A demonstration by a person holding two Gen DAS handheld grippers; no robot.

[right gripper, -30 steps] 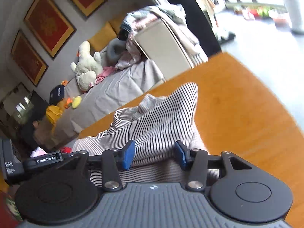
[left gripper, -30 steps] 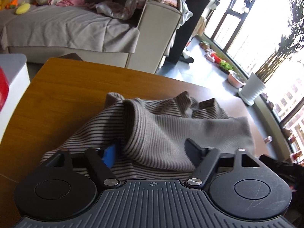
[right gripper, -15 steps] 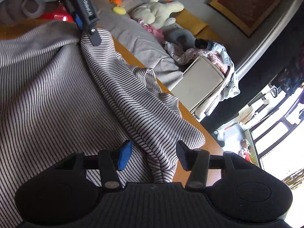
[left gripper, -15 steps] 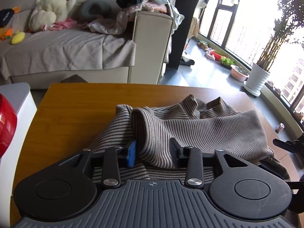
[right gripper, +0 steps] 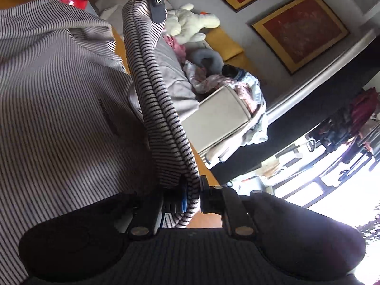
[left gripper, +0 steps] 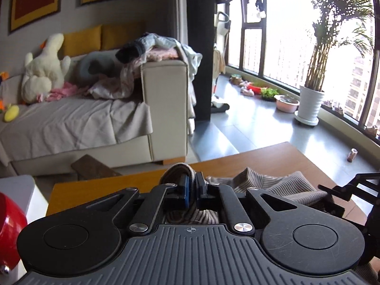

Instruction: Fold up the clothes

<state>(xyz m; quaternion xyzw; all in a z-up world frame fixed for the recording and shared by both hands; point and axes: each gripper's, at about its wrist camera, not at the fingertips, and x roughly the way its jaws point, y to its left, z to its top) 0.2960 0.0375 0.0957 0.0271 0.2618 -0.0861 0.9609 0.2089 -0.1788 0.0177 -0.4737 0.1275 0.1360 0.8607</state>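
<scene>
Left wrist view: the left gripper point(left gripper: 192, 191) is closed tight on a bunched fold of the striped sweater point(left gripper: 280, 185), which loops up over the fingertips. The rest of the sweater lies crumpled on the wooden table point(left gripper: 104, 187) to the right of the jaws. Part of the right gripper point(left gripper: 351, 190) shows at the right edge. Beyond the table stand a sofa point(left gripper: 95, 118) and a potted plant point(left gripper: 311, 104).

Right wrist view: the right gripper point(right gripper: 192, 196) is clamped on a thick rolled edge of the sweater point(right gripper: 59, 95). That edge runs taut up to the left gripper point(right gripper: 157, 2) at the top, which pinches its other end. The body of the sweater hangs to the left.
</scene>
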